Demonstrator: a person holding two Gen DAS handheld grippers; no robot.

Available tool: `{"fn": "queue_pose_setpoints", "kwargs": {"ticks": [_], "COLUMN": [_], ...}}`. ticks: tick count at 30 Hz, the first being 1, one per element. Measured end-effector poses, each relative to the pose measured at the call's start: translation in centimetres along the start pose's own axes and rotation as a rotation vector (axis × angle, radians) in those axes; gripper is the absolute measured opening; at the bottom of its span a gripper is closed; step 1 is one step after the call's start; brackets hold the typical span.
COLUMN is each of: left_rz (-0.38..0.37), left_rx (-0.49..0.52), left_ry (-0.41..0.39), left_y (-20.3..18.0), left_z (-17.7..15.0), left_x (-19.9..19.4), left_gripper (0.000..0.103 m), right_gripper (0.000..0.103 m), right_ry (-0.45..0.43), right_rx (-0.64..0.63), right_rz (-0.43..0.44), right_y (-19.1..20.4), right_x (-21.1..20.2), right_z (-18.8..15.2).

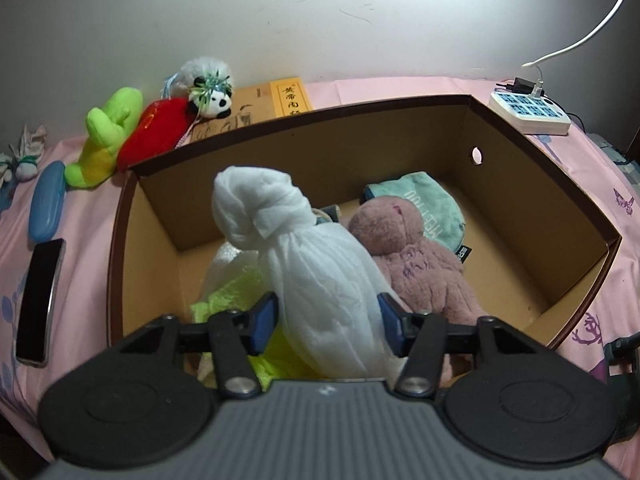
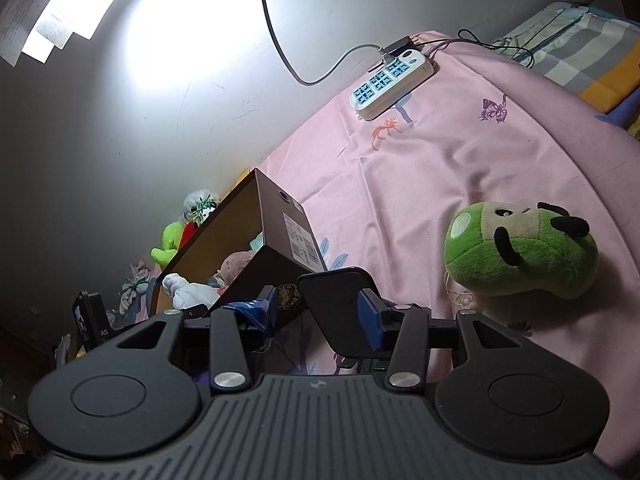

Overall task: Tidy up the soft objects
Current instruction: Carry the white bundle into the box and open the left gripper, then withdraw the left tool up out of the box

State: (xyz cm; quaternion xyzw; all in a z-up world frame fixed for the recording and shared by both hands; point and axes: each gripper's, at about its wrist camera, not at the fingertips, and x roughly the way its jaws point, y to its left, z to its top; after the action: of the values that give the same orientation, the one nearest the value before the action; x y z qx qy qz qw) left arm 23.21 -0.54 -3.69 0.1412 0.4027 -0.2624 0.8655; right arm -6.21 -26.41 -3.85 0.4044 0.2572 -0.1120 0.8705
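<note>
A brown cardboard box [image 1: 540,184] lies open on the pink bedsheet. Inside it are a pink plush [image 1: 412,256], a teal cloth [image 1: 424,200] and yellow-green fabric [image 1: 224,300]. A white knotted cloth bundle [image 1: 304,248] stands over the box's near end, loosely between the blue pads of my open left gripper [image 1: 327,316]. In the right wrist view a green plush with black ears [image 2: 520,252] lies on the sheet to the right of my right gripper [image 2: 318,316]. That gripper's jaws stand apart beside the box [image 2: 280,248], over a dark flat object [image 2: 336,304].
Left of the box, by the wall, lie a green plush [image 1: 108,136], a red plush [image 1: 156,132], a panda toy [image 1: 214,98] and a yellow book [image 1: 290,98]. A blue case [image 1: 48,206] and a phone [image 1: 38,300] lie further left. A white power strip [image 1: 528,114] sits at the back right.
</note>
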Motion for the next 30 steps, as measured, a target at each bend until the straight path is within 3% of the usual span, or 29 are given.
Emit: {"fn": "queue_pose_setpoints", "kwargs": {"ticks": [12,21,27,30], "left_rz": [0.062,0.211,0.332,0.354], "left_rx": [-0.066,-0.16,-0.188,-0.204], "left_ry": [-0.001,0.0,0.019,0.039], "left_y": [-0.2,-0.6,-2.9,-4.5], "left_z": [-0.6,-2.1,-3.4,-4.1], "left_x": [-4.3,-9.0,-11.8,-12.3], "left_gripper": [0.069,0.069,0.07,0.071], "right_gripper": [0.029,0.029,0.029,0.029], "right_ry": [0.034,0.107,0.121,0.125], "right_rx": [-0.067,-0.19,-0.259,-0.308], "right_rz": [0.03,0.11,0.163,0.157], "right_y": [2.1,2.7,1.9,1.1], "right_x": [1.3,2.6,1.6,1.1], "right_z": [-0.1,0.9,2.3,2.7]}}
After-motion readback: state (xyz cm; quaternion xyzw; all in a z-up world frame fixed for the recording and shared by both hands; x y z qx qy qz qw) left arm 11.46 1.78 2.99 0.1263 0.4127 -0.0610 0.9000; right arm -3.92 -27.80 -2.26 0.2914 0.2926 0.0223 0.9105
